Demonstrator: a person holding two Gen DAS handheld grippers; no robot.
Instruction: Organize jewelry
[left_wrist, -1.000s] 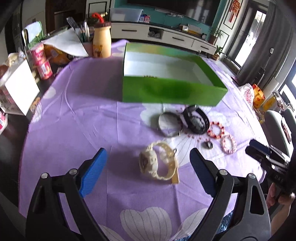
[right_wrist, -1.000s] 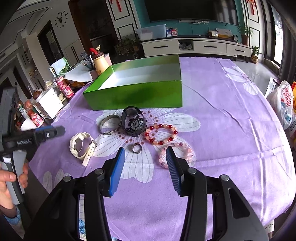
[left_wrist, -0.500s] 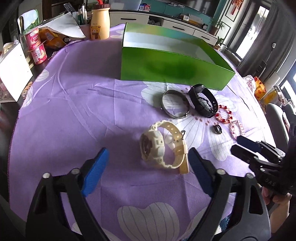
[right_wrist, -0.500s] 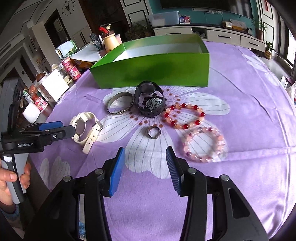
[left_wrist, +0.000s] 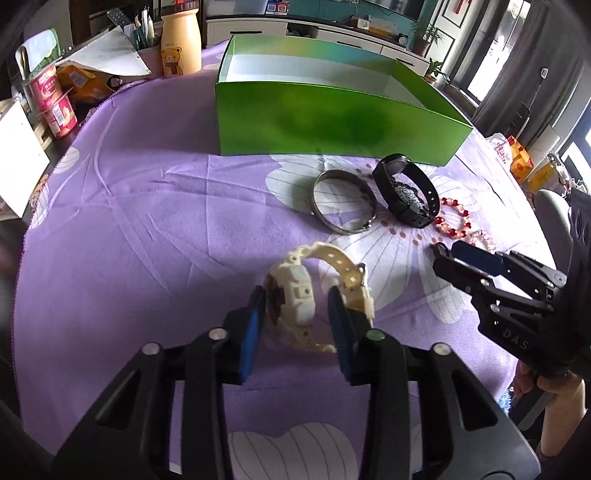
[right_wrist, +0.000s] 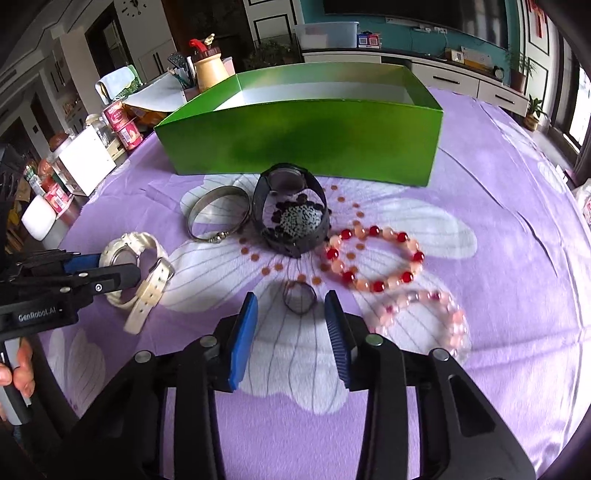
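My left gripper (left_wrist: 297, 295) is shut on the cream watch (left_wrist: 295, 291), its pads on either side of the watch face; the watch rests on the purple cloth (left_wrist: 147, 229). It also shows in the right wrist view (right_wrist: 136, 258). My right gripper (right_wrist: 291, 306) is open, its fingers on either side of a small dark ring (right_wrist: 300, 297). A silver bangle (right_wrist: 216, 218), a black watch (right_wrist: 291, 218), a red bead bracelet (right_wrist: 373, 258) and a pink bead bracelet (right_wrist: 424, 317) lie on the cloth. An open green box (right_wrist: 303, 144) stands behind them.
A yellow bear jar (left_wrist: 181, 44), red cans (left_wrist: 51, 99), papers and a white box (left_wrist: 18, 158) crowd the table's far left edge. A bag (left_wrist: 517, 158) and chair lie beyond the right edge.
My left gripper moved forward and closed onto the cream watch. My right gripper moved forward and down until the small ring sits between its fingers.
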